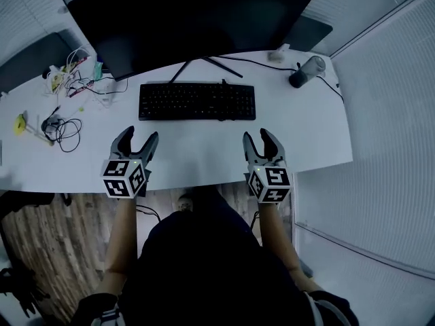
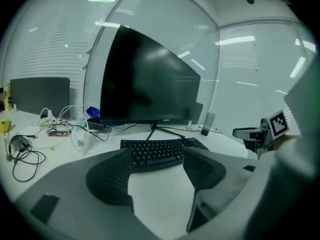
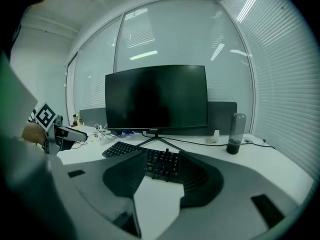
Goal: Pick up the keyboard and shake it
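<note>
A black keyboard [image 1: 197,101] lies flat on the white desk [image 1: 197,151], in front of the monitor stand. My left gripper [image 1: 136,138] hovers over the desk's near edge, below the keyboard's left end, open with nothing between its fingers. My right gripper [image 1: 261,139] sits level with it, below the keyboard's right end, also open and empty. In the left gripper view the keyboard [image 2: 157,152] shows beyond the left gripper [image 2: 157,170], apart from it. The right gripper view has the keyboard [image 3: 145,159] just past the right gripper [image 3: 159,176].
A large dark monitor [image 1: 194,15] stands behind the keyboard. A dark bottle [image 1: 306,71] is at the back right with a cable running past it. Tangled cables and small items [image 1: 64,90] crowd the desk's left side. Blinds line the walls at right.
</note>
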Motion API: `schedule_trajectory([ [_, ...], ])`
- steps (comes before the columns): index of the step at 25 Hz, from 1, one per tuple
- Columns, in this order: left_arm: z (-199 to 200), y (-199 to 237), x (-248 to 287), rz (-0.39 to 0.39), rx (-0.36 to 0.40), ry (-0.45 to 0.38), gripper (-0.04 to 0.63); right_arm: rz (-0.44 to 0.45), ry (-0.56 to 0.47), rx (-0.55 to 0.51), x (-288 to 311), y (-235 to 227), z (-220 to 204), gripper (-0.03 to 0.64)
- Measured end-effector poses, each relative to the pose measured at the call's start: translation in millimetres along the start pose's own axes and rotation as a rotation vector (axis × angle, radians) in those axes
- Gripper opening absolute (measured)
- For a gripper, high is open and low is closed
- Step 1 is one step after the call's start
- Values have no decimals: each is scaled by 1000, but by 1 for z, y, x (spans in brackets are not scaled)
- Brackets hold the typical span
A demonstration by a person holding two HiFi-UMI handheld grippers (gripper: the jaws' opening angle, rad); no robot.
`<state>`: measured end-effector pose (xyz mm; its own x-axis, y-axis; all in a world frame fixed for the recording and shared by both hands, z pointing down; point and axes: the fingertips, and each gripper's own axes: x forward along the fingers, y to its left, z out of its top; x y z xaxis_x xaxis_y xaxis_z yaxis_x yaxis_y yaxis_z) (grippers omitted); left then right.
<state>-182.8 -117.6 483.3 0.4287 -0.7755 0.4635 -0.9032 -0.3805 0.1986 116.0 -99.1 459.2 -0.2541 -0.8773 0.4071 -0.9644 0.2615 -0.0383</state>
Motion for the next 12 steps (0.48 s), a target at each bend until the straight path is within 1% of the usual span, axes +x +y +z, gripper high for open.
schedule_trajectory([
  [4, -11, 25, 54, 5, -54, 99, 304, 33, 60, 13, 52, -33, -8, 189],
  [7, -19, 48, 84, 36, -88, 161, 322, 65, 113, 17, 86, -51, -17, 190],
  [9, -23, 65, 100, 56, -126, 191, 330, 86, 153, 22, 106, -60, -24, 193],
  [12, -34, 84, 120, 52, -189, 242, 334, 118, 213, 26, 128, -69, -36, 196],
])
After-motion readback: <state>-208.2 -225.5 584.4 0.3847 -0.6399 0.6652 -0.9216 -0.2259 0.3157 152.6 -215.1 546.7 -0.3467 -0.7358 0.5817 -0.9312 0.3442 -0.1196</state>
